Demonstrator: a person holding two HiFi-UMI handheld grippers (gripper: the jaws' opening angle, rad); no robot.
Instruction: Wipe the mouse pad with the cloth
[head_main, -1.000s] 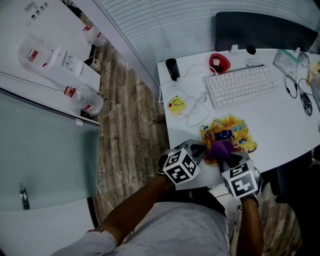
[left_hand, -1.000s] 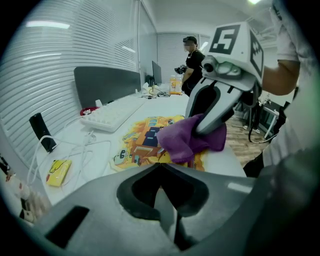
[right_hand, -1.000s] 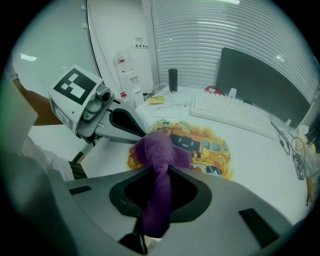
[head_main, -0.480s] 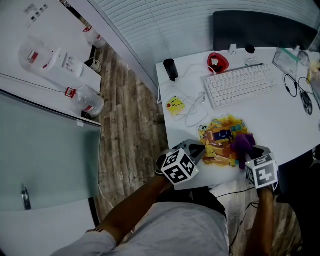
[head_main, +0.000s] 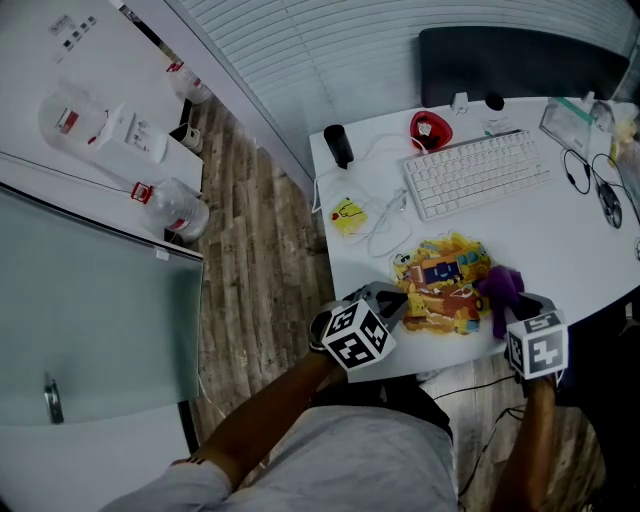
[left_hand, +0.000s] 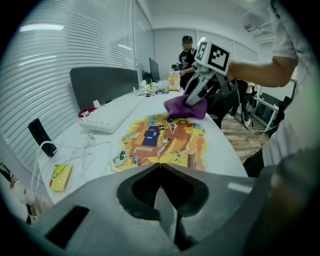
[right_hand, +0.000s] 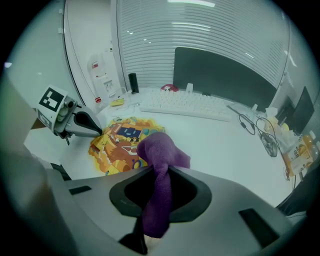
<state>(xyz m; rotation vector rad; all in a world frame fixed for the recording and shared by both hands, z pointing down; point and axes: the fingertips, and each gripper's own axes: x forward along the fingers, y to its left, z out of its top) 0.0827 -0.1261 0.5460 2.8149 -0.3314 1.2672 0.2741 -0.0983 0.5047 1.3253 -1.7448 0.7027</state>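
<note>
Our right gripper (head_main: 508, 308) has its jaws clamped on the purple cloth (head_main: 497, 283) at the right edge of the mouse pad (head_main: 440, 278). Our left gripper (head_main: 398, 298), jaws together and empty, points at the opposite edge.

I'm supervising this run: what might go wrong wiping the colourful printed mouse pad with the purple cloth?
The colourful printed mouse pad seems pinned only at its left edge by the shut left gripper, so it may slide or bunch. The purple cloth is a narrow bunch in the right gripper; hard jaws might scrape the pad. Wide strokes could snag the white cable.
</note>
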